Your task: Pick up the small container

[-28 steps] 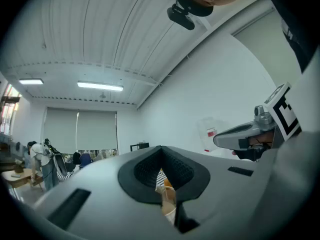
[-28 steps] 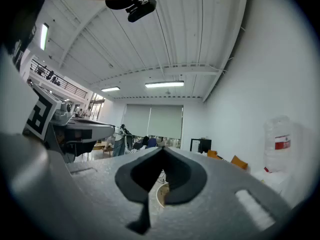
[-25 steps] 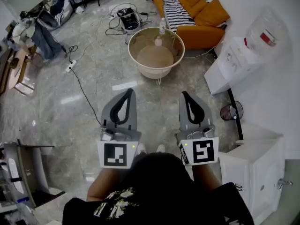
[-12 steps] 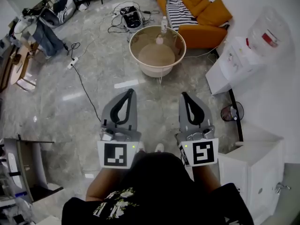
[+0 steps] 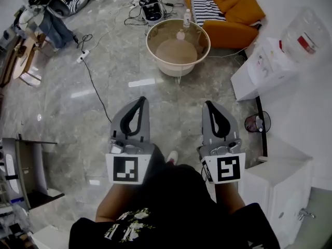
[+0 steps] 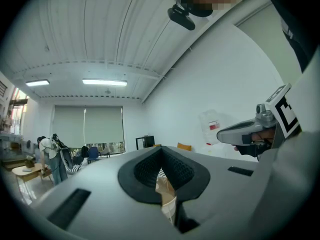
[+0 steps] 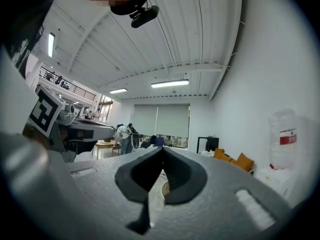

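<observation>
The person stands on a shiny gray floor [image 5: 67, 113] and holds one tool in each hand. The left gripper [image 5: 141, 100] and the right gripper [image 5: 209, 104] sit side by side and point the same way, toward 12 o'clock in the head view. They are a little apart from each other.

The fingers of the left gripper [image 6: 160, 148] are clenched, with the tips touching. Nothing is held between them. The fingers of the right gripper [image 7: 163, 149] are clenched too, and they hold nothing.

The small container [image 5: 180, 35] is far ahead at 12 o'clock. It stands on a round tabletop [image 5: 174, 71] with a high rim, near the far side. Both grippers are well apart from it. A clear bottle [image 5: 187, 18] stands just past it at the far edge.

An orange sofa [image 5: 233, 14] with a striped cloth [image 5: 205, 4] is at 1 o'clock. A white water cooler [image 5: 264, 66] is at 2 o'clock. A black cord [image 5: 96, 92] lies on the floor at 11 o'clock.
</observation>
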Motion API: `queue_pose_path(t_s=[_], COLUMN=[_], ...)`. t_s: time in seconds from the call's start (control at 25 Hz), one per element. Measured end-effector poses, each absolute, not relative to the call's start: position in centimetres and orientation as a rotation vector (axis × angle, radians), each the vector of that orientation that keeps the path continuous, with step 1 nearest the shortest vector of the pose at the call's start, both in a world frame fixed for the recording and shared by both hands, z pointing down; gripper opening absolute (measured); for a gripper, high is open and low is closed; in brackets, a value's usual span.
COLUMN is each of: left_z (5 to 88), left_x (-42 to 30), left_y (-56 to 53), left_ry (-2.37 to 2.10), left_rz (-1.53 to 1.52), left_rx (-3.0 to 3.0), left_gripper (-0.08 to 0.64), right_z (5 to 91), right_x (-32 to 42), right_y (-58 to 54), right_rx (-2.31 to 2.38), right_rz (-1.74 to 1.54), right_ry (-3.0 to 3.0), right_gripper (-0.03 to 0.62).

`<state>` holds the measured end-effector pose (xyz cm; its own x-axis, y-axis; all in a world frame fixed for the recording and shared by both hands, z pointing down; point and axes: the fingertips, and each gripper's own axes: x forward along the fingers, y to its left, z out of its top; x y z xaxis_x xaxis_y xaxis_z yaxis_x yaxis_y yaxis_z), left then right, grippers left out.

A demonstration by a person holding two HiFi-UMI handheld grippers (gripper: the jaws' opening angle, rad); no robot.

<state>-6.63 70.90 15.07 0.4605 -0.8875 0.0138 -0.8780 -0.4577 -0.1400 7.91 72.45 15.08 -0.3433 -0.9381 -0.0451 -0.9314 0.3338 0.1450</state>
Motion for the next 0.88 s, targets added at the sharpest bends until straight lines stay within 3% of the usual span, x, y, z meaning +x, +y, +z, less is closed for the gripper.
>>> queue_pose_path(t_s=[0.88], left_z=[14.8], left_x=[-11.5], left_y=[65.4], left_ry=[1.636], left_rz=[-0.078], left_rx=[-2.531], left_gripper=[0.006], right_z=[15.3], right_x=[3.9], right_y=[67.1], right_rx=[1.707], right_rz=[-0.271], right_ry=[-2.58], right_gripper=[-0.005])
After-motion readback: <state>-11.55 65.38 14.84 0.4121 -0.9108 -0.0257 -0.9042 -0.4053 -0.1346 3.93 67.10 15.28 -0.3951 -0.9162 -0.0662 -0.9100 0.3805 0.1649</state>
